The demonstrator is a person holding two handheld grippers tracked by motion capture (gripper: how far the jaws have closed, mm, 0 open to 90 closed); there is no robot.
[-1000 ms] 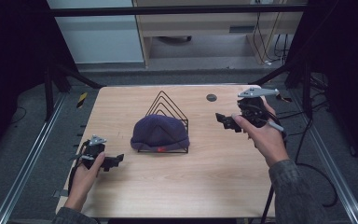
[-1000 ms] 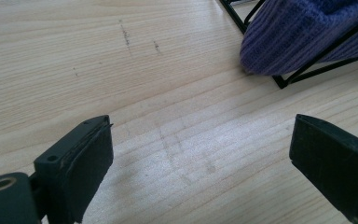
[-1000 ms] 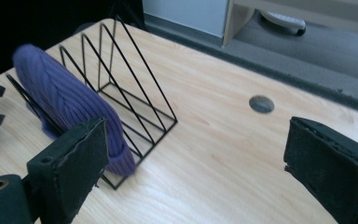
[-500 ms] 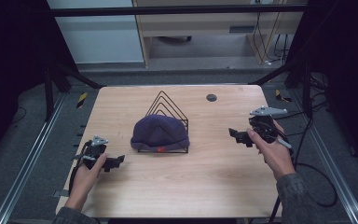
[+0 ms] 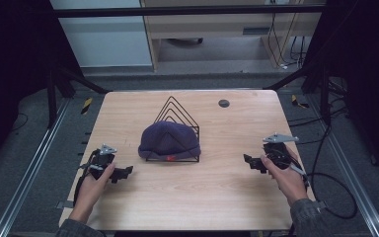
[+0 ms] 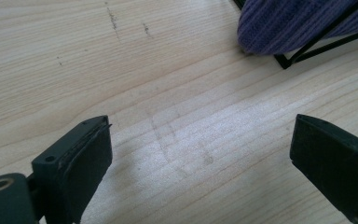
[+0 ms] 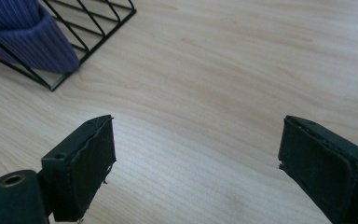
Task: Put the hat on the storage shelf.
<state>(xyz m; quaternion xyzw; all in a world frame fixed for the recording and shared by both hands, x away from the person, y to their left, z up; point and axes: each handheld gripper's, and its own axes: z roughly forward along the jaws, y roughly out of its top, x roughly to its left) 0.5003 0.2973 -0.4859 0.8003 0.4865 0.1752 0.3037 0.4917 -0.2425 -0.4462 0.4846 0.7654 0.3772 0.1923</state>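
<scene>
A purple knit hat [image 5: 170, 139] lies draped over a black wire rack [image 5: 175, 106] in the middle of the wooden table [image 5: 202, 202]. My left gripper [image 5: 127, 171] rests low at the table's front left, open, pointing toward the hat. In the left gripper view the open gripper [image 6: 200, 126] frames bare wood, with the hat [image 6: 298, 23] and the rack [image 6: 307, 49] at the upper right. My right gripper [image 5: 249, 161] is low at the right, open, its jaws having just closed slightly with nothing between them. The right gripper view [image 7: 196, 123] has the hat [image 7: 23, 32] and rack [image 7: 98, 28] at upper left.
A small dark round disc [image 5: 223, 103] lies near the table's far edge, right of the rack. Metal frame rails run along both sides of the table. Cables trail off the right edge behind my right hand.
My right hand has come down and toward the front from above the table's right side to just over the wood. The left hand has stayed put.
</scene>
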